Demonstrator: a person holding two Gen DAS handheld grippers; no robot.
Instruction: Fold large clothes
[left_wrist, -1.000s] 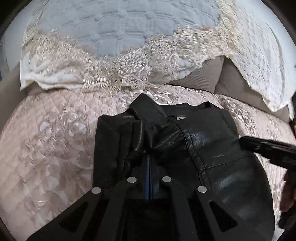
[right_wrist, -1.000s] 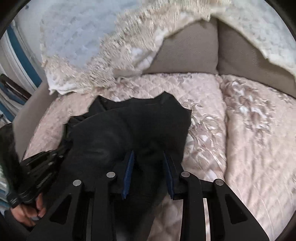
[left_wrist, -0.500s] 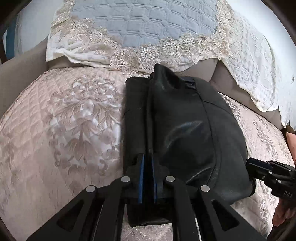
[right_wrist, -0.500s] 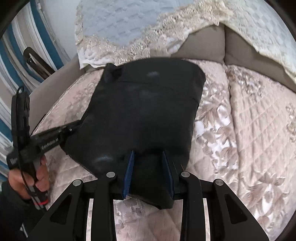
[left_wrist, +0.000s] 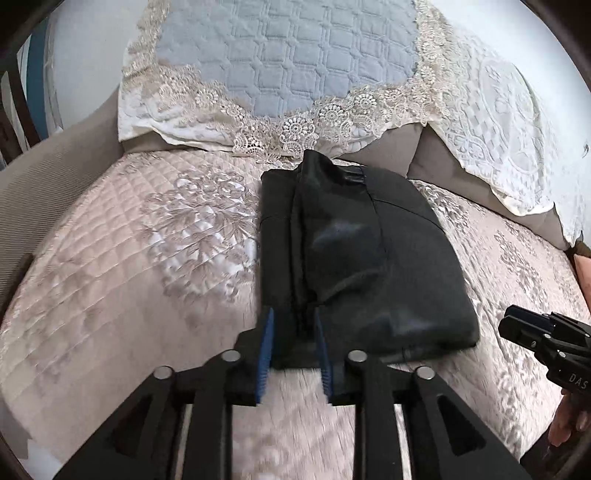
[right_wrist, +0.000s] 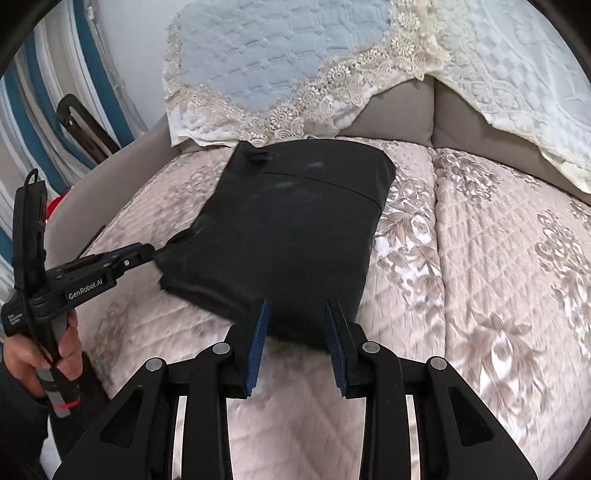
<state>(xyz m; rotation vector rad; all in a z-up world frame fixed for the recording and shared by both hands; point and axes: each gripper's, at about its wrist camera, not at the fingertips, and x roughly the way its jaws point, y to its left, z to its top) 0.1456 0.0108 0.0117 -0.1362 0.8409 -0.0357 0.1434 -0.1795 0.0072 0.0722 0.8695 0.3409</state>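
A black leather jacket (left_wrist: 369, 258) lies folded in a flat packet on the pink quilted sofa seat (left_wrist: 147, 277), collar end towards the backrest. My left gripper (left_wrist: 293, 343) is at its near edge; the jaws are opening, with a ridge of jacket between the blue pads (left_wrist: 266, 343) and no squeeze showing. My right gripper (right_wrist: 297, 332) is at the other near corner of the jacket (right_wrist: 295, 229), jaws also opening, with the hem just between the fingertips. Each gripper shows in the other's view: left gripper (right_wrist: 147, 253), right gripper (left_wrist: 513, 326).
A blue quilted throw with lace trim (left_wrist: 288, 62) and a white lace cover (left_wrist: 498, 110) hang over the taupe backrest (right_wrist: 399, 118). The sofa's armrest (left_wrist: 55, 162) curves at the left. A person's hand (right_wrist: 40, 350) grips the left handle. Striped fabric (right_wrist: 33, 122) stands beyond the armrest.
The bunched jacket has been laid down flat as a folded packet. Both grippers have drawn back to its near edge, and the left jaws have gone from shut to apart.
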